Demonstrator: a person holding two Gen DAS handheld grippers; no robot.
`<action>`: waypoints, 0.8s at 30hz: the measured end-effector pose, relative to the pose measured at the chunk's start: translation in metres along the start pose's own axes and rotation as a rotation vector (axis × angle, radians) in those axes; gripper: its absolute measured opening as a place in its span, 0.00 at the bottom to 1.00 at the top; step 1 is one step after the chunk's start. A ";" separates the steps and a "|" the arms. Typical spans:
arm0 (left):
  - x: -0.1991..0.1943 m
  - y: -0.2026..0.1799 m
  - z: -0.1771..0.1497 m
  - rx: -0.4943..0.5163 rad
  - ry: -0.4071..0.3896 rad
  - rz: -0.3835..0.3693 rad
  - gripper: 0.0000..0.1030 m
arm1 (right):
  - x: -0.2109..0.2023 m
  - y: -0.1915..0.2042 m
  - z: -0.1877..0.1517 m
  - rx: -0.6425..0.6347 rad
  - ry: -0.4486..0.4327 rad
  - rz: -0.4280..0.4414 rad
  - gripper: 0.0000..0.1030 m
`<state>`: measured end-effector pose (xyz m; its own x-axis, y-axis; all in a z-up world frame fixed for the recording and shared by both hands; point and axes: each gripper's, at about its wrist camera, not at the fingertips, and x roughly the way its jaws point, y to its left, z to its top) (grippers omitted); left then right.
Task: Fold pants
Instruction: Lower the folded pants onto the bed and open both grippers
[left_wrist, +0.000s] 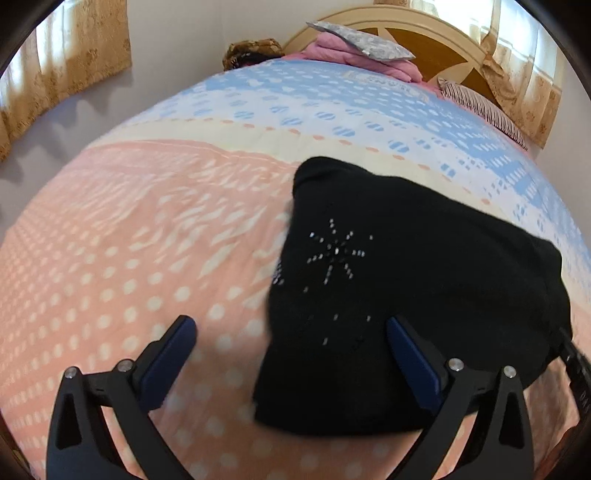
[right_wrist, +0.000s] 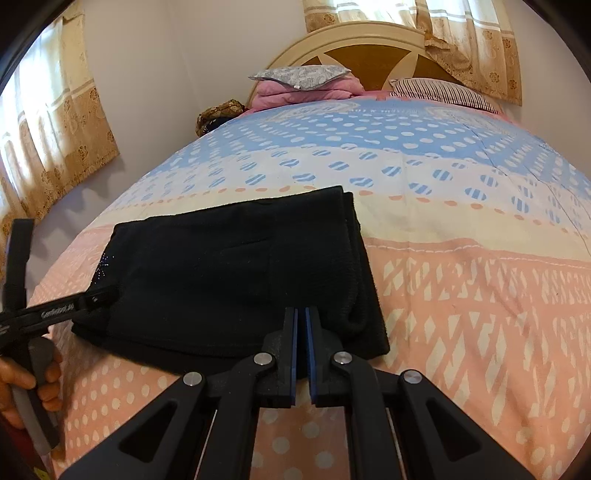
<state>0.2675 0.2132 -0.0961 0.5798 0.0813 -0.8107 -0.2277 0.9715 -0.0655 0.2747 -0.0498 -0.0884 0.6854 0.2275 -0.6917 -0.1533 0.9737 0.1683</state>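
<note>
The black pants (left_wrist: 406, 266) lie folded into a rectangle on the bed, with a sparkly star pattern (left_wrist: 336, 254) near their left end. My left gripper (left_wrist: 291, 332) stands wide open just above them. One finger is over the bedcover, the other over the cloth, and the pants' left edge runs between them. In the right wrist view the pants (right_wrist: 229, 266) fill the middle. My right gripper (right_wrist: 301, 317) is shut at their near edge, with dark cloth in the narrow slit between the pads. The left gripper's finger (right_wrist: 92, 295) reaches the pants' left end, and a hand (right_wrist: 22, 376) holds its grip.
A pink, cream and blue dotted bedcover (right_wrist: 461, 295) spreads all around the pants. At the head of the bed are a pink folded blanket (right_wrist: 295, 92) with a grey pillow on it, a striped pillow (right_wrist: 443, 92) and a wooden headboard (right_wrist: 369, 55). Curtains (right_wrist: 55, 129) hang at left.
</note>
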 end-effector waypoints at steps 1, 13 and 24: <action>-0.003 0.000 -0.003 0.007 -0.001 0.002 1.00 | 0.000 0.000 0.000 0.002 -0.001 0.001 0.05; -0.023 -0.008 -0.025 0.070 -0.018 0.068 0.98 | 0.009 0.011 -0.016 -0.022 0.154 -0.007 0.05; -0.062 -0.038 -0.042 0.196 -0.139 0.027 0.80 | -0.043 -0.003 -0.015 0.087 -0.038 0.019 0.06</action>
<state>0.2069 0.1614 -0.0679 0.6807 0.1241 -0.7220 -0.0962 0.9922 0.0798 0.2354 -0.0628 -0.0699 0.7099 0.2438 -0.6607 -0.1056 0.9644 0.2424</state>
